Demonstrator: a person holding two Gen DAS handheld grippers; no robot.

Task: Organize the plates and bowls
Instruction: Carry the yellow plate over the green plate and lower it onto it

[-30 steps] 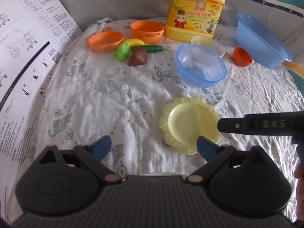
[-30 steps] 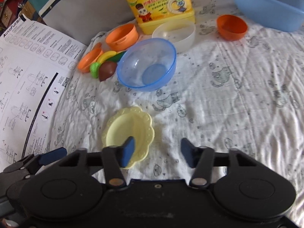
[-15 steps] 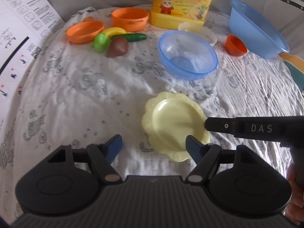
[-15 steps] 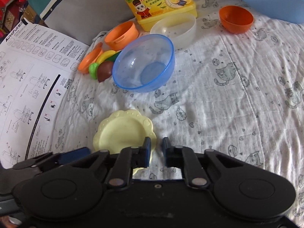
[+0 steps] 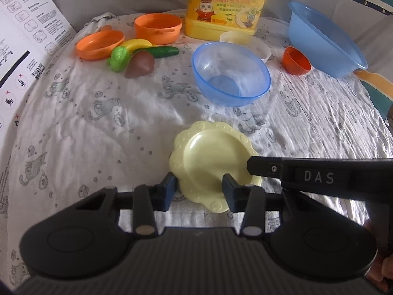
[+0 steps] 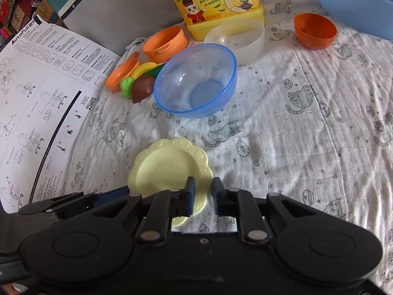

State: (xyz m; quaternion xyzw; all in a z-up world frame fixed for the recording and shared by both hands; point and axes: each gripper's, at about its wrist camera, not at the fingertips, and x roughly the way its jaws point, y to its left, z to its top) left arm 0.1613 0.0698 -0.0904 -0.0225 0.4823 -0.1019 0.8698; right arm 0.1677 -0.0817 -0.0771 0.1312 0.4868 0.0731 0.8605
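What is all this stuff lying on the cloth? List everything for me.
yellow plate: one, pale yellow, nearest, between both grippers
blue bowl: one, clear blue, middle
white bowl: one, translucent, behind blue bowl
small orange bowl: one, right
blue basin: one, far right
orange pot: one, far left
orange dish: one, beside pot
toy food: several pieces, yellow, green, brown
detergent jug: one, yellow, back
instruction sheet: one, white, left
left gripper: closing around plate's near edge
right gripper: nearly shut at plate's rim

Pale yellow scalloped plate (image 5: 211,164), clear blue bowl (image 5: 231,73) at twelve o'clock, white cat-print cloth (image 5: 98,127)
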